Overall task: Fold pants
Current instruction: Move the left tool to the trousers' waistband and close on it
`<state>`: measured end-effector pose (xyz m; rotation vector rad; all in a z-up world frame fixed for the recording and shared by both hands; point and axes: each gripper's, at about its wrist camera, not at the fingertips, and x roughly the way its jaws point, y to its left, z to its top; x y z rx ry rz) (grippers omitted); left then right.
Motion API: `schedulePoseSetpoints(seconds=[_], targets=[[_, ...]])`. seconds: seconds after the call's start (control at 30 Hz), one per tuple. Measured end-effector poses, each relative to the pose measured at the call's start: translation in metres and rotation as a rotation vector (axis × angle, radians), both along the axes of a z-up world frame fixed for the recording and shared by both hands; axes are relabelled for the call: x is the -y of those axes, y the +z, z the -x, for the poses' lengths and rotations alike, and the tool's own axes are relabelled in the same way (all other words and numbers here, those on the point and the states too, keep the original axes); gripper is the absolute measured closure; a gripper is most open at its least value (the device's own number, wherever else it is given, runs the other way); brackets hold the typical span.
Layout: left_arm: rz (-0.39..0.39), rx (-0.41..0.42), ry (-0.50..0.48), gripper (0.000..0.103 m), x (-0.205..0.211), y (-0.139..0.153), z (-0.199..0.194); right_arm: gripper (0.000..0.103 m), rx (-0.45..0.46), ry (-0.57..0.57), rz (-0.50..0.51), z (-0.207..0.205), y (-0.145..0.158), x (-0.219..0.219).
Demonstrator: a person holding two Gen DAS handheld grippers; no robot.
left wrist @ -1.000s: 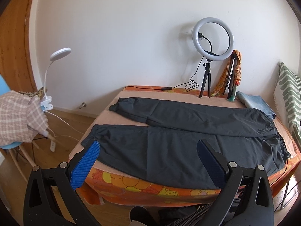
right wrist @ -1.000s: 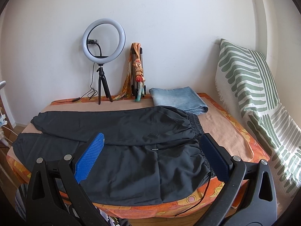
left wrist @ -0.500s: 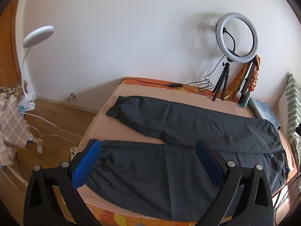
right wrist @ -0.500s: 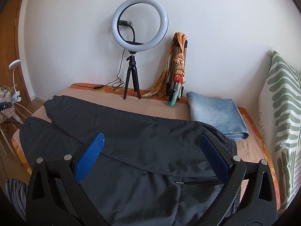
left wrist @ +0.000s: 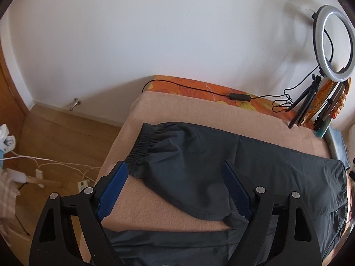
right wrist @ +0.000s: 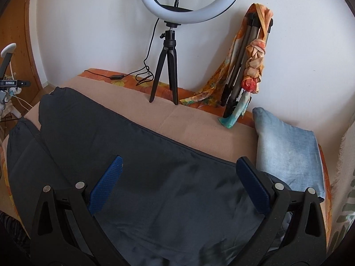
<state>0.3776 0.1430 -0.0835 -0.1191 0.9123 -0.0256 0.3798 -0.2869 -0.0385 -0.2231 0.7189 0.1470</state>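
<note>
Between the blue pads of the left tool (left wrist: 175, 181), low in the left wrist view, lies the gathered cuff end of the dark pants (left wrist: 221, 166). Its jaws stand wide apart and have just been narrowing a little, but neither pad presses the cloth, so nothing is grasped. The left pad (left wrist: 113, 190) sits over bare tan blanket (left wrist: 177, 110) at the cuff's edge; the right pad sits over the leg.

The right tool (right wrist: 177, 181), low in the right wrist view, is likewise spread wide and released, hovering over the broad upper part of the pants (right wrist: 155, 188) with no cloth pinched.

Only the left view shows the ribbed cuff (left wrist: 142, 146), the strip of blanket between the two legs, and the wooden floor (left wrist: 62, 137) with white cables at lower left. Only the right view shows the folded light-blue jeans (right wrist: 288, 150) at right, just beside the pants, and the scarf-wrapped tripod (right wrist: 248, 62) leaning on the wall.

The pants lie flat on the blanket, long axis running from the cuffs at left toward the waist at lower right, legs slightly spread. A ring light (right wrist: 190, 0) stands on its small tripod at the back edge in both views.
</note>
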Motion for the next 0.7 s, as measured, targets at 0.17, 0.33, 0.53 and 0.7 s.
schedulePoseSetpoints(seconds=[0.17, 0.33, 0.53, 0.7], targets=[[-0.02, -0.09, 0.012, 0.019, -0.003, -0.028, -0.054, 0.0, -0.11, 0.039, 0.043, -0.057, -0.03, -0.001], [-0.063, -0.141, 0.044, 0.021, -0.004, -0.052, -0.091, 0.0, -0.198, 0.051, 0.024, -0.097, -0.06, 0.007], [-0.125, -0.208, 0.05, 0.033, -0.003, -0.081, -0.114, 0.0, -0.261, 0.077, 0.025, -0.127, -0.086, 0.009], [-0.12, -0.22, 0.051, 0.043, -0.006, -0.093, -0.122, 0.0, -0.298, 0.112, 0.035, -0.139, -0.096, 0.01]])
